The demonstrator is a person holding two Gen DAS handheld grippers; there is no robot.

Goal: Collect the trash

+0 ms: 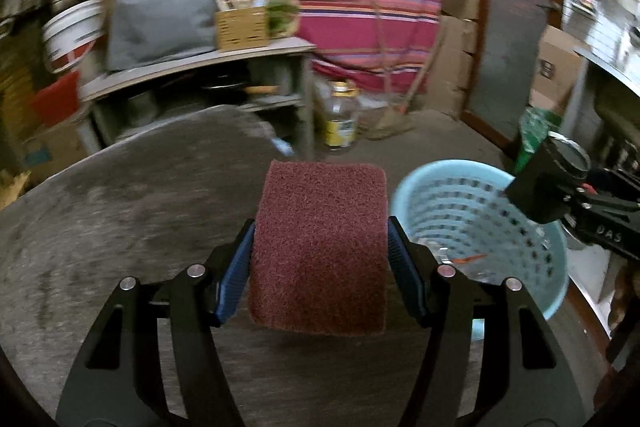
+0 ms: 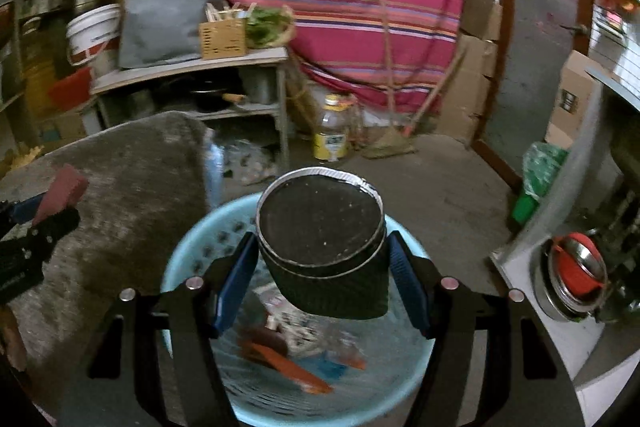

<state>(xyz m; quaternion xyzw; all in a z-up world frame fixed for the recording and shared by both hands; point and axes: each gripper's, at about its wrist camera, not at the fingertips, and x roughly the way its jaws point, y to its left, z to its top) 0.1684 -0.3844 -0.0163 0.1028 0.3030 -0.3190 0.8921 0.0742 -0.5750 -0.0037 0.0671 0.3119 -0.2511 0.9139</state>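
Right tool (image 2: 322,263) holds black cup (image 2: 324,247) over blue basket (image 2: 176,267) beside table (image 2: 132,163).

Maroon pad (image 1: 320,247), pale-blue basket (image 2: 188,259), apparently black cup (image 2: 324,251).

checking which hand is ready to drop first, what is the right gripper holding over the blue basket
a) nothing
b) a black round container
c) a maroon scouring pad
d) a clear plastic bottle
b: the right gripper is shut on the black round container, directly above the blue basket.
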